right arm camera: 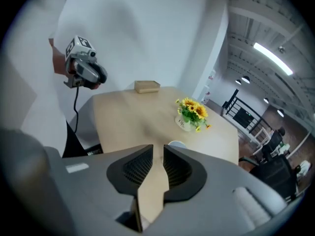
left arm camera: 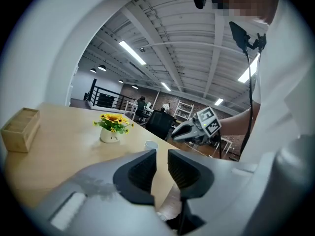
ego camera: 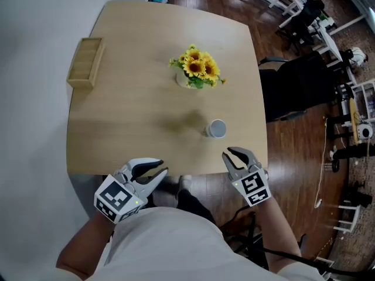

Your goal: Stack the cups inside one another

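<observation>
The cup [ego camera: 217,129] stands upright on the table [ego camera: 129,116], just ahead of the right gripper [ego camera: 229,154] and a little to the inner side of its fingertips, not touching them. In the right gripper view the cup's [right arm camera: 176,144] white rim peeps over the tips of the two fingers [right arm camera: 135,168], beyond them and apart from them. From the left gripper [ego camera: 161,167] the cup is farther off, ahead and across to the right; in the left gripper view it [left arm camera: 151,144] shows just above the left finger's tip, well beyond it. Both grippers hang at the table's near edge. The right gripper's [right arm camera: 158,149] fingers stand a narrow gap apart, with only bare tabletop showing through the gap; they hold nothing and touch nothing. The left gripper's [left arm camera: 162,154] fingers [left arm camera: 140,173] are likewise parted by a narrow slot, empty, with nothing pinched. Past the cup, farther from both sets of fingers, sit flowers [ego camera: 196,69] in a white pot, and a wooden box [ego camera: 86,62] lies by the far left edge.
</observation>
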